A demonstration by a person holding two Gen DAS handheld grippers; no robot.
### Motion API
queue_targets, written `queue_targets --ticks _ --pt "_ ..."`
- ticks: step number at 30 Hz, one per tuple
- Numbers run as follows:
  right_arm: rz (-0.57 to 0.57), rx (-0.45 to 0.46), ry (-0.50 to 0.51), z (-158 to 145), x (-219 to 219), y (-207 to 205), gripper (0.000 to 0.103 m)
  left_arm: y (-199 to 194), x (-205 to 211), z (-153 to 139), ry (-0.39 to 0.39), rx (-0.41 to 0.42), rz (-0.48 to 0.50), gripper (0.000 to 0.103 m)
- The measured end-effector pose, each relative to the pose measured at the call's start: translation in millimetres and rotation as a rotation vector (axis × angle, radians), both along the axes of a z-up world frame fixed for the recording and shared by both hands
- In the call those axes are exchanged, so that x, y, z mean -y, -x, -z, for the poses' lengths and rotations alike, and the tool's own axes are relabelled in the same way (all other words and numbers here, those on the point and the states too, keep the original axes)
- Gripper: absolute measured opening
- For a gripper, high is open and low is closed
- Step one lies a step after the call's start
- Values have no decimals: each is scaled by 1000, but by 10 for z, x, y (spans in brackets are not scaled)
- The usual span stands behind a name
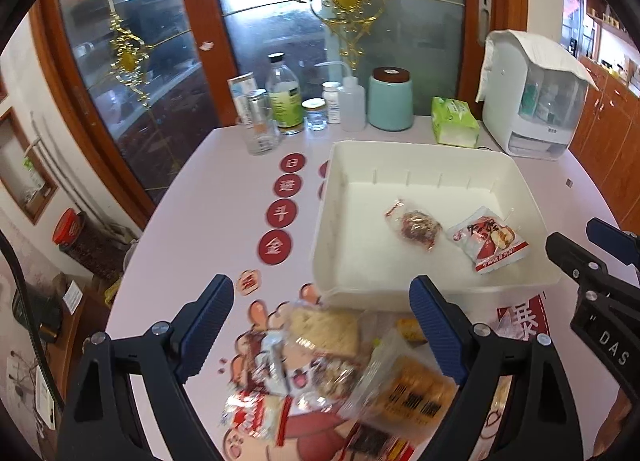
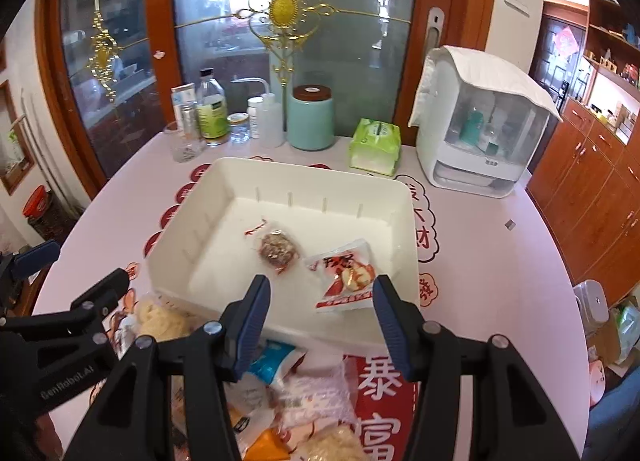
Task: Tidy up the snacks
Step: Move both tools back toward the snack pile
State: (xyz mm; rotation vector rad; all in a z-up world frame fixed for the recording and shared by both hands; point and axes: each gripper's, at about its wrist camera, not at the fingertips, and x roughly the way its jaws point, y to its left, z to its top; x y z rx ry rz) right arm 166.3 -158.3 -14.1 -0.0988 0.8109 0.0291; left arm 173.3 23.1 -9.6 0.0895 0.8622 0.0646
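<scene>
The white bin [image 1: 436,173] sits on the counter [image 1: 208,221] ahead of both pairs of fingers, its near wall just beyond the fingertips. Two packets already lie inside it: a clear-wrapped brown snack [image 1: 416,225] and a red-and-white packet [image 1: 490,243], the latter directly ahead of the right gripper [image 2: 320,325].

The loose snack pile [image 1: 336,373] lies on the near side of the bin, between and below the left fingers [image 1: 208,325]. The left gripper [image 1: 328,337] is spread wide and empty, straddling a pale noodle cake [image 1: 324,325] and an orange biscuit pack [image 1: 412,389] whose long axis appears to run roughly across the gap. The right gripper is likewise released and empty, poised over the bin's near rim with more packets beneath it.

The left looks better placed for the next pick: its snacks sit squarely between the fingers, needing mainly a descent.
</scene>
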Motion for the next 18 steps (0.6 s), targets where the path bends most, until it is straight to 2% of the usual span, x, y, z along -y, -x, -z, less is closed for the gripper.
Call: queue_targets --ticks 4,10,13,18 --pt "-46 -8 -34 -66 -62 153 57 228 -220 -86 6 12 -17 89" --pt "-164 -35 -115 -92 -201 374 70 509 -614 -119 15 17 -24 91" --pt "-207 -74 -154 -22 -302 445 72 610 -811 -71 7 11 -20 91" --pt "-243 -133 -153 202 -483 556 73 740 -1133 162 -3 -27 -7 92"
